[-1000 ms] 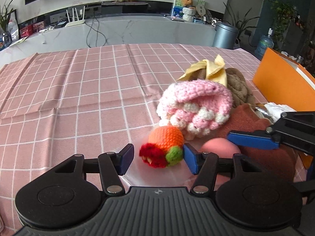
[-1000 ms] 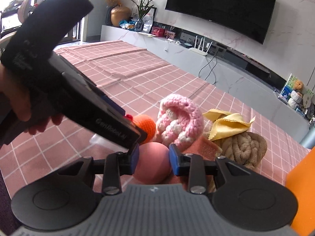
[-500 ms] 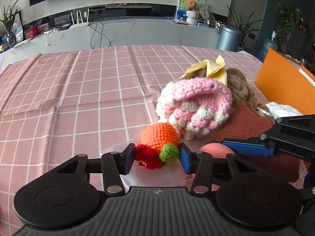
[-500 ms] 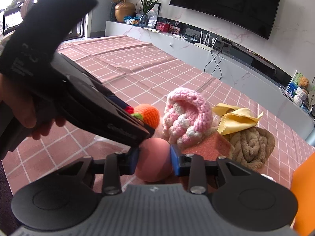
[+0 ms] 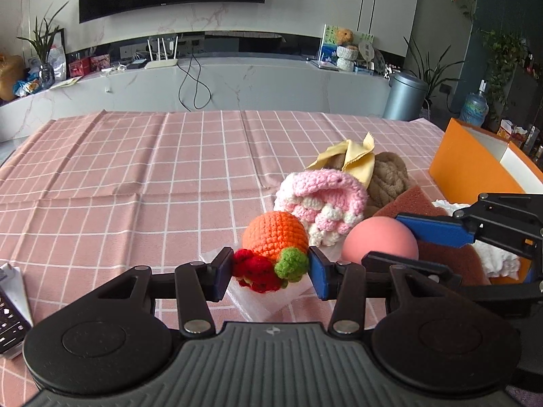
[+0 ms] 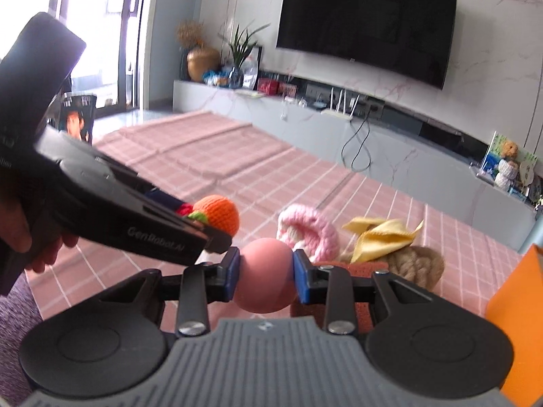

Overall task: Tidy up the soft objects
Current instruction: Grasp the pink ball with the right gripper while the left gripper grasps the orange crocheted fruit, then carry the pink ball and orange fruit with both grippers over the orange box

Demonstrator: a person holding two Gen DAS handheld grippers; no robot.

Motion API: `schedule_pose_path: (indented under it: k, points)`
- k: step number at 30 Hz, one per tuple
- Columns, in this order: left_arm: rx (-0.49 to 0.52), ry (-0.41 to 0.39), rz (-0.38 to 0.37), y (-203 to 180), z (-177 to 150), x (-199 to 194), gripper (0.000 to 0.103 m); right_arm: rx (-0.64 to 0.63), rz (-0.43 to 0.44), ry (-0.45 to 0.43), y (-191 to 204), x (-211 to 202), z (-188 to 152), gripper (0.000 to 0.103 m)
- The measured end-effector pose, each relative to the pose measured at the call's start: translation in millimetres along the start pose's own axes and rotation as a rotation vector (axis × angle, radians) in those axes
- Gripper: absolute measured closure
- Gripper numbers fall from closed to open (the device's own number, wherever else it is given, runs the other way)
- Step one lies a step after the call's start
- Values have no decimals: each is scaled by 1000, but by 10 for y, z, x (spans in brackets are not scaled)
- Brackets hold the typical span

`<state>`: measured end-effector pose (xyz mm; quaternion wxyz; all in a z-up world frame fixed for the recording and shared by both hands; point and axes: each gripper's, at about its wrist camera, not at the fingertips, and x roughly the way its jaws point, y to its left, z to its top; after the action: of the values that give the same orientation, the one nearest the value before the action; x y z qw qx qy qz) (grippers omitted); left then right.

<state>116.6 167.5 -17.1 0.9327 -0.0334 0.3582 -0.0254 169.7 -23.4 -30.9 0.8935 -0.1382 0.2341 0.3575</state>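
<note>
Change since earlier frame: both grippers have closed on their items and lifted them off the tabletop (image 5: 135, 176).
Orange box (image 5: 475, 166): stands at the right edge of the tabletop, open at the top; judged the likely drop point.
Remaining pile: brown knot cushion (image 5: 387, 176), yellow cloth (image 5: 356, 156), rust sponge (image 5: 414, 200) and pink knit piece (image 5: 322, 196) lie touching one another, between the held items and the box.
Right gripper (image 6: 266, 276): narrow, clamped on the pink ball (image 6: 264, 278), whose sides bulge around the pads.
Left gripper (image 5: 270, 271): half wide, holding the crochet orange (image 5: 275, 234) by its red and green end only; the body projects forward.
Procedure: carry both items high enough to pass over the pile.
Caution: the orange is held off-centre; avoid wrist rolling and keep the grip firm.
Sequence: release the ball first, so the grippers do not collide above the box.
</note>
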Motion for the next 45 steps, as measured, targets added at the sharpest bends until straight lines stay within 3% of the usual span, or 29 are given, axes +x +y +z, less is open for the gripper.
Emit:
schedule_pose_path:
  k: [6,14,23,29,34,40,45]
  points:
    - [2,-17,16,-134,-15,-220,50,49,13,-36,-45,-268,5,69]
    - [-1,26,45,-285,-281,-348,50,300,92,90,-140,-133,-312,68]
    - [-7,94,14,-478,-633,-376,49,284,93,162,84,-285,-758,64]
    - [-31,91,1,-533,-685,-424,49,352,124,175,-11,-436,-787,65]
    - [-47,64,24,-493,-657,-543,49,398,164,127,-91,-670,-733,66]
    - [-49,36,17,-545,-584,-624,49,387,143,21,-187,-1003,-589,66]
    - [-21,-7,-37,-728,-394,-711,49,391,42,-82,-418,-1337,-452,66]
